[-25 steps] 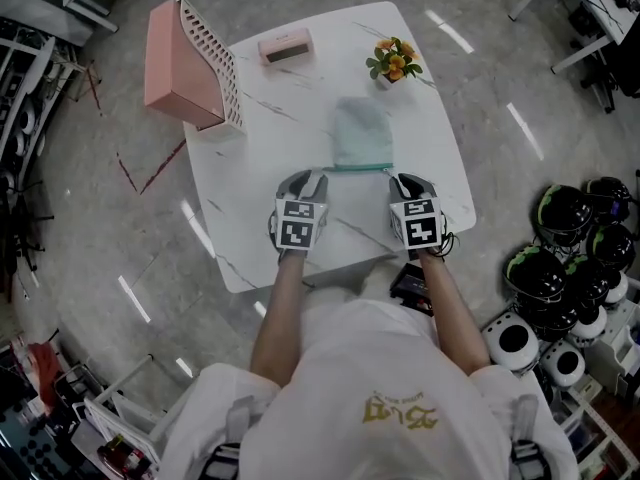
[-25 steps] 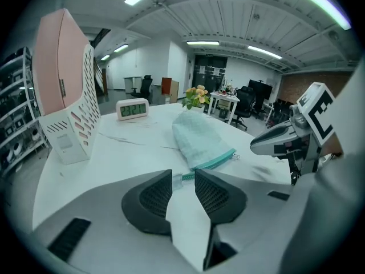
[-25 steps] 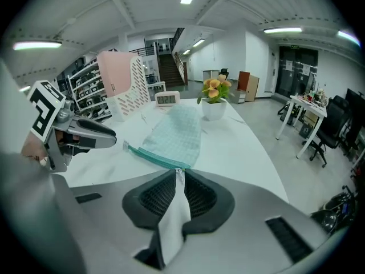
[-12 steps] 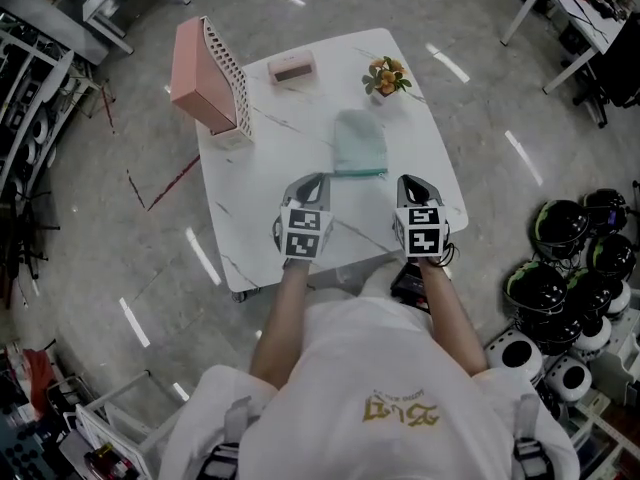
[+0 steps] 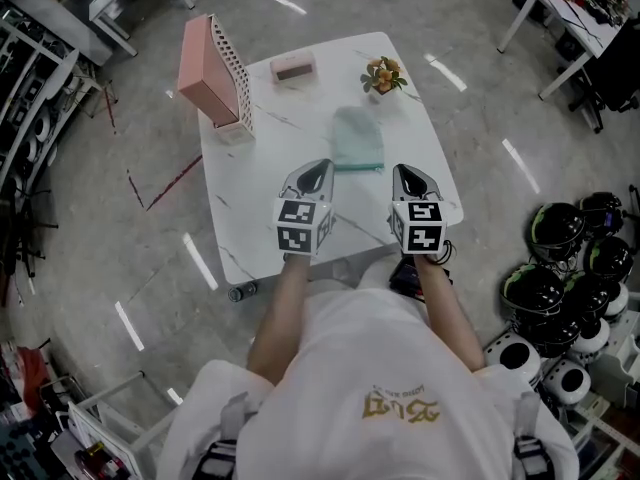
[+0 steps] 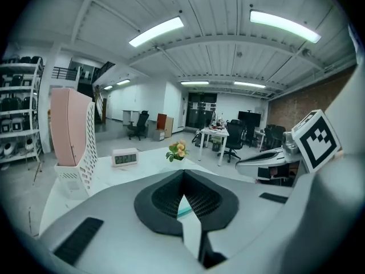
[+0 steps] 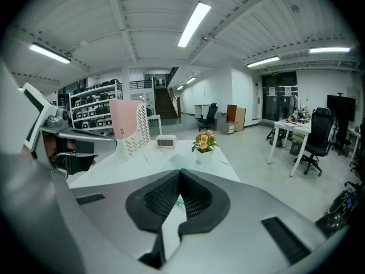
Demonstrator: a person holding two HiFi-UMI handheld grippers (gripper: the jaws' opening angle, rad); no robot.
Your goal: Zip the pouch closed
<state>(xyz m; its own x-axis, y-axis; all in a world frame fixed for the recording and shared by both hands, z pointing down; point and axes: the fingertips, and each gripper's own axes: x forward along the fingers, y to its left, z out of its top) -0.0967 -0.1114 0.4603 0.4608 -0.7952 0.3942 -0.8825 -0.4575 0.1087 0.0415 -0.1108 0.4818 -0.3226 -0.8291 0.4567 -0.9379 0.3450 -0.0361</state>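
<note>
Both grippers are held up over the near edge of the table (image 5: 250, 208), side by side and apart, their marker cubes facing the head camera; the left gripper (image 5: 323, 164) is on the left and the right gripper (image 5: 403, 169) on the right, each on a bare forearm; the person wears a white top

In the left gripper view the jaws have just been closing and now meet at their tips, the dark ribbed pads pressed together with nothing between them; in the right gripper view the jaws are likewise pressed together and empty; neither gripper touches anything

The pouch (image 5: 358, 140), pale teal, lies flat near the middle of the table, beyond the grippers and roughly in line with the gap between them; its near edge shows as a darker teal line facing the person; the left gripper's tips are nearer to that edge than the right's; whether the zip is shut cannot be told from here; in each gripper view only a sliver of teal shows below the closed tips

Past the pouch stands a small flower pot (image 5: 384, 75); to its left a clock (image 5: 293, 68) sits near the far edge; a pink and white rack (image 5: 215, 68) stands upright at the far left corner; all three are well apart from the pouch

On the floor to the right of the table is a cluster of helmets (image 5: 560, 268)
</note>
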